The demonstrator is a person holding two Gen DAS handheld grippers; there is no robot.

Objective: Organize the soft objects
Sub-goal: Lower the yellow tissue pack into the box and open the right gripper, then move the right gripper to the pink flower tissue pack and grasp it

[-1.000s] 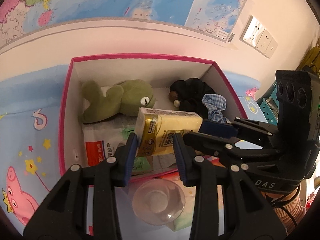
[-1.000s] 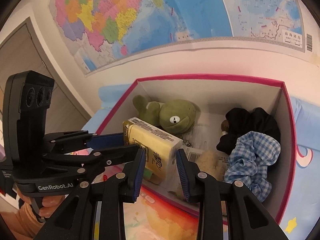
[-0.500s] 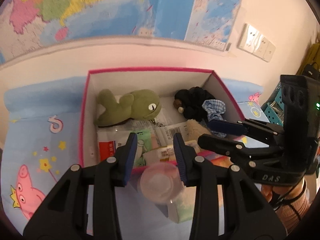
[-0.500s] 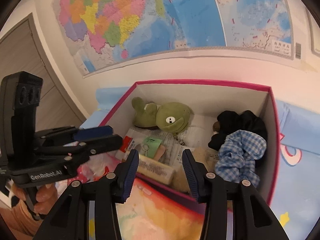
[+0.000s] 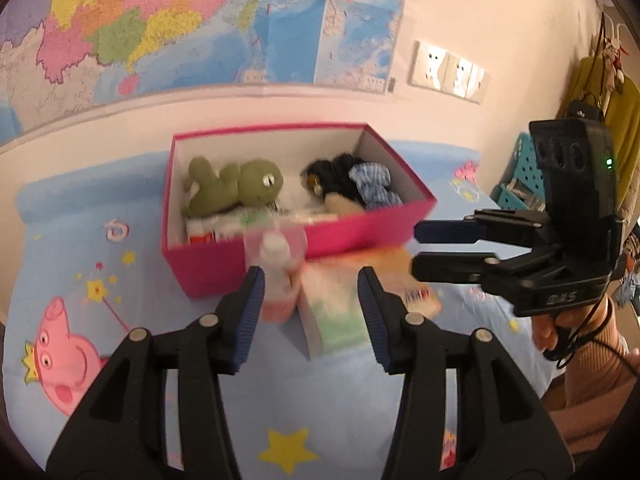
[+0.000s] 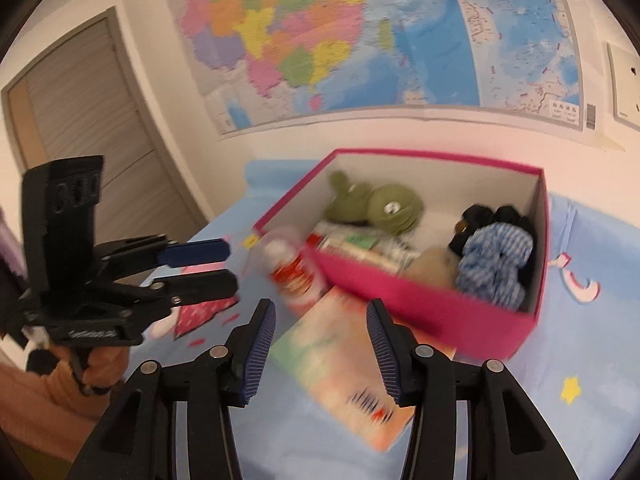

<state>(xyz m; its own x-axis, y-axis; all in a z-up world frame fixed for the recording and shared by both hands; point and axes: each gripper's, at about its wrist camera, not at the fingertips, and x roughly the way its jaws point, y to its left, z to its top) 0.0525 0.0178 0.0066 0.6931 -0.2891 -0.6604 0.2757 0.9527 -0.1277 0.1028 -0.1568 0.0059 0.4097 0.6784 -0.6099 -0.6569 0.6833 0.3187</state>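
1. We see the left gripper [image 5: 311,312] at the bottom centre of its own view with its jaws apart and nothing between the pads; they have just been opening.
2. The right gripper [image 6: 321,346] sits at the bottom centre of its own view, jaws likewise spread and empty, and they too have just been opening.
3. The pink box [image 5: 224,268] stands in the middle of the left wrist view on a blue cartoon sheet [image 5: 100,280] printed with a pink pig and yellow stars.
4. Inside the box, the green plush toy [image 5: 240,188] lies at the left end and the blue checked scrunchie [image 5: 374,184] at the right end beside a black soft item [image 5: 336,176].
5. Flat packets [image 6: 360,246] lie along the box's near wall; their print is too blurred for us to read.
6. In front of the box stand a small bottle [image 6: 292,272] with a red-and-white label, probably under a clear cap, and a pastel carton [image 6: 340,364]; motion blur hides their lettering.
7. On the right gripper's body, at the right of the left wrist view, we can read "DAS".
8. A wall map [image 6: 360,40] fills the top of both views.
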